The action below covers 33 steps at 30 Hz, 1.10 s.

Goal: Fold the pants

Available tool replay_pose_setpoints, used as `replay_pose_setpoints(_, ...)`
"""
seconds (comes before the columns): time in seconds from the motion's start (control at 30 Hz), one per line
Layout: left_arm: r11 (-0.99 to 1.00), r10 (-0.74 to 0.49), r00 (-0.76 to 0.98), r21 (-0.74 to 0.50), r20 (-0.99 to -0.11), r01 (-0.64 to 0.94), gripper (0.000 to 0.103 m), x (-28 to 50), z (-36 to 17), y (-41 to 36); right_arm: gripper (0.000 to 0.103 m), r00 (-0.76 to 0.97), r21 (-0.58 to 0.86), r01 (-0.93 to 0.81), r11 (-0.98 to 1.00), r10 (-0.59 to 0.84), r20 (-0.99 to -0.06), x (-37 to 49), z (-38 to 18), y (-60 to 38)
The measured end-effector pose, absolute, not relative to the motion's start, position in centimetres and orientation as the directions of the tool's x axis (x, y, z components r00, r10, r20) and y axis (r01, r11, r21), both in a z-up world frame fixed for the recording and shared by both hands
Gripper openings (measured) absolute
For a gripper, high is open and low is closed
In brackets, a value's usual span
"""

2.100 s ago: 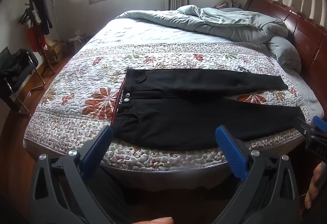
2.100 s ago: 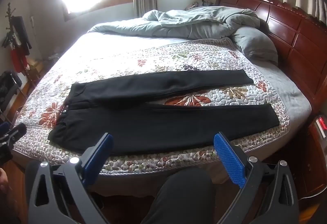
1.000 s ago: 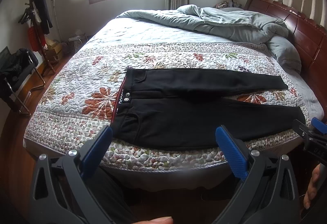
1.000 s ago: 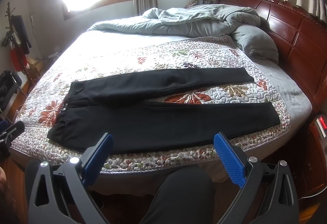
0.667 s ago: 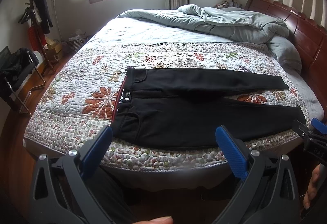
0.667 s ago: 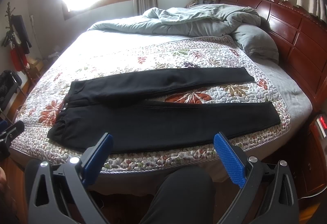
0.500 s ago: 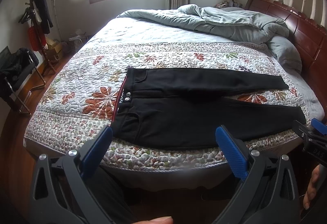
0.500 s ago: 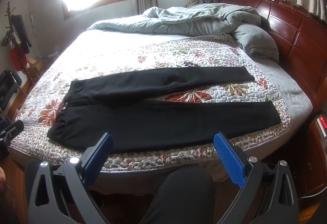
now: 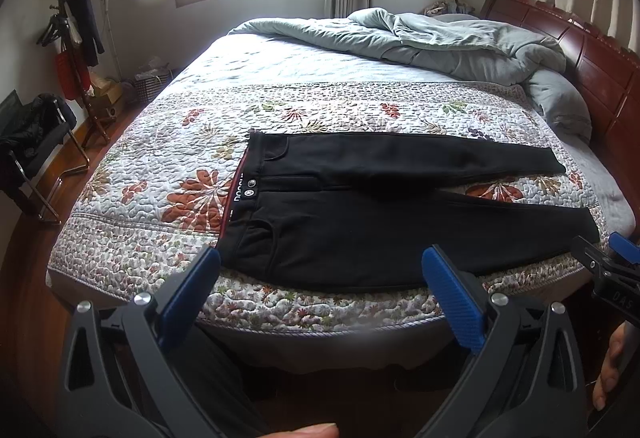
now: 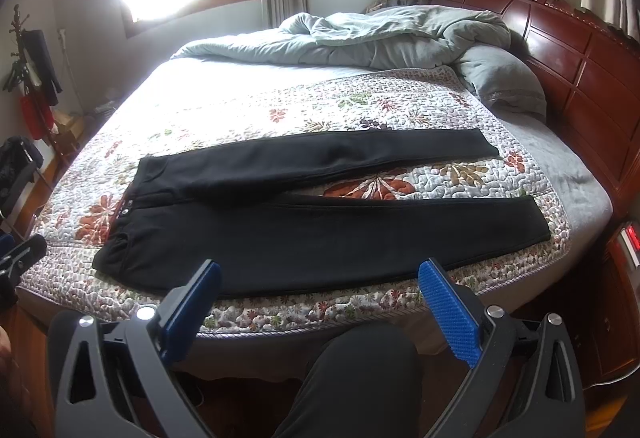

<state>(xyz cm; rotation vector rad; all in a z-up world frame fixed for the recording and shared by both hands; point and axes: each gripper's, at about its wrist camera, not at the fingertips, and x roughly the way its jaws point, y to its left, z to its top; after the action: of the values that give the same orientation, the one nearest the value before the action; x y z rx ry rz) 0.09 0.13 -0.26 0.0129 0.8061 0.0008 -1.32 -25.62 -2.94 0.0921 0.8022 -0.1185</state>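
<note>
- Black pants (image 9: 360, 222) lie spread flat across the near half of the bed, on a floral quilt (image 9: 160, 174), waistband toward the left of the frame and both legs running to the right.
- In the left wrist view, my left tool (image 9: 320, 274) hangs at the bottom of the frame with its blue pads (image 9: 452, 298) wide apart, gripping nothing; the pants sit just above it, beyond the pad tips, not touched.
- The near leg fills the gap between those pads; the far leg lies higher in the frame, angled slightly away, with a wedge of quilt showing between the two at centre right.
- In the right wrist view, my right tool (image 10: 318, 298) is likewise spread open and empty at the bottom of the frame, short of the bed's edge, with the pants (image 10: 320, 234) stretched across the middle of the frame above it.
- The hem of the near leg ends toward the right of that view, near the quilt's edge; the waistband sits at centre left.
- My knee (image 10: 360, 366), in dark cloth, shows between the right tool's arms, below the mattress edge.
- A rumpled grey duvet (image 10: 380, 38) is heaped in the upper centre, against the red-brown wooden headboard (image 10: 560, 54) at upper right, well apart from the pants.
</note>
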Motion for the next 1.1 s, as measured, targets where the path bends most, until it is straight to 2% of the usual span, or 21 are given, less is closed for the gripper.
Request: replay_pose_setpoints(1.1, 1.000, 0.009, 0.670, 0.017, -0.742, 0.006, 0.100, 1.1, -1.3, 0.5, 0.099, 0.676, 0.028, 0.132, 0.991, -0.069, -0.734, -0.3, -3.6, -25.3)
